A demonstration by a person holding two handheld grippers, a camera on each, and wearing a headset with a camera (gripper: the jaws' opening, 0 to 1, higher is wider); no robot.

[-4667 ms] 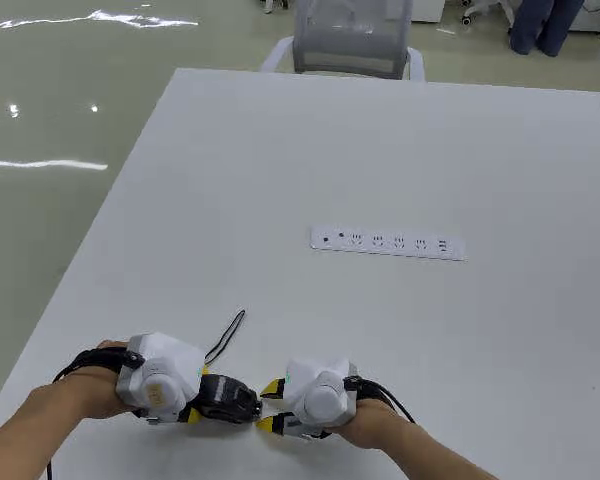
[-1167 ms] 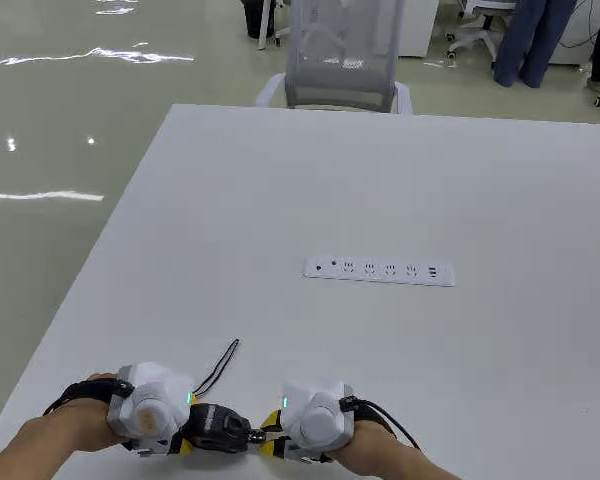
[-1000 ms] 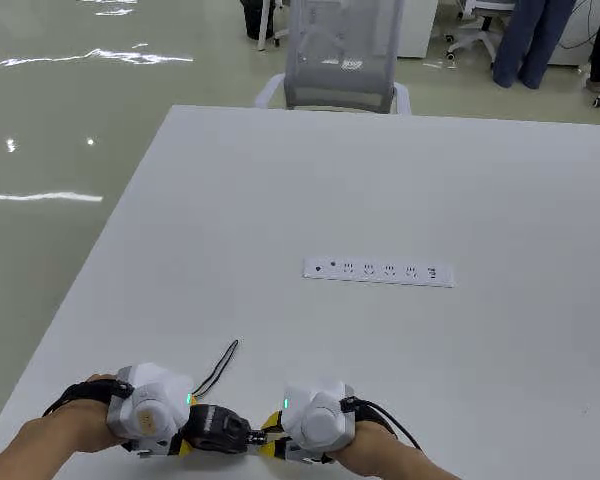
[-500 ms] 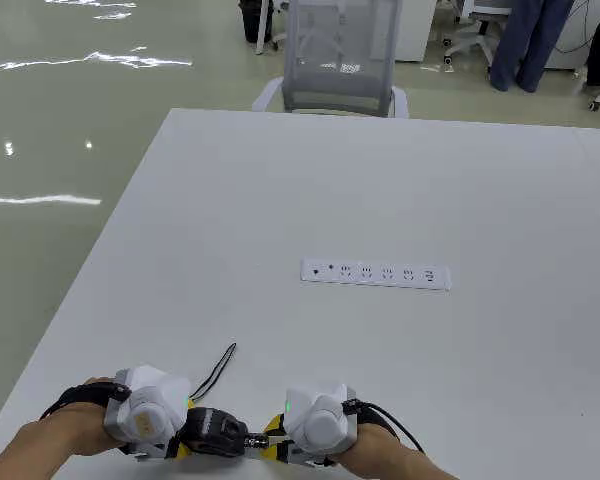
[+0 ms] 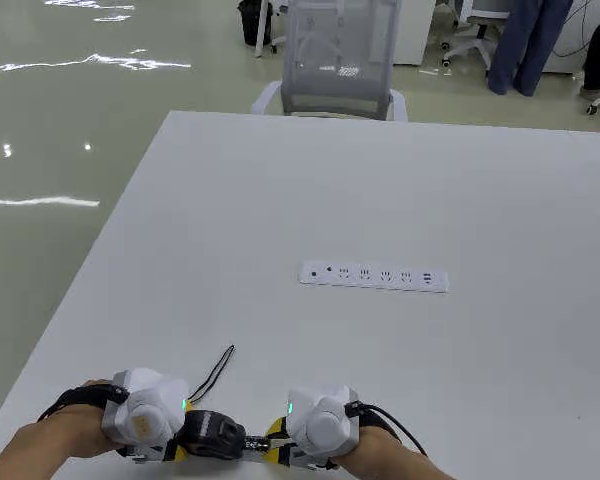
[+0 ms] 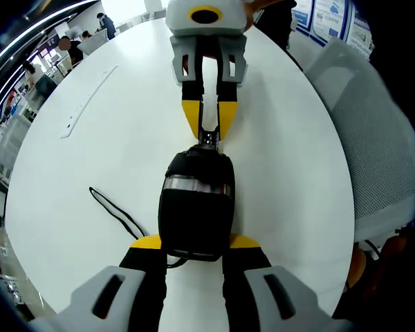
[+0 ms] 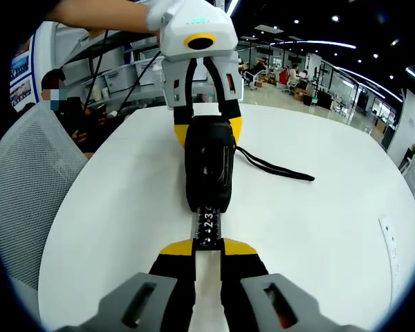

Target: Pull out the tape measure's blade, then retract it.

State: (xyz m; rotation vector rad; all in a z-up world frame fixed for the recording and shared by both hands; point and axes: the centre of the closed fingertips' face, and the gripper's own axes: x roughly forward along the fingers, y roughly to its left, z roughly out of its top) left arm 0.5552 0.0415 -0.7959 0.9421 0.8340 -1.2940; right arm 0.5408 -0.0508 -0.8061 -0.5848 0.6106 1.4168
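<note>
The tape measure [image 6: 197, 207] lies at the near edge of the tabletop [image 5: 380, 180], its black case clamped between the fingers of the left gripper [image 6: 196, 242]. The fingers of the right gripper [image 7: 207, 247] are closed on the blade [image 7: 207, 225] just beside the case mouth. Only a short, numbered length of blade is exposed between case and right fingers, so the pull-out is judged barely under way: most of the extension, and the whole retraction, remain to be done.
</note>
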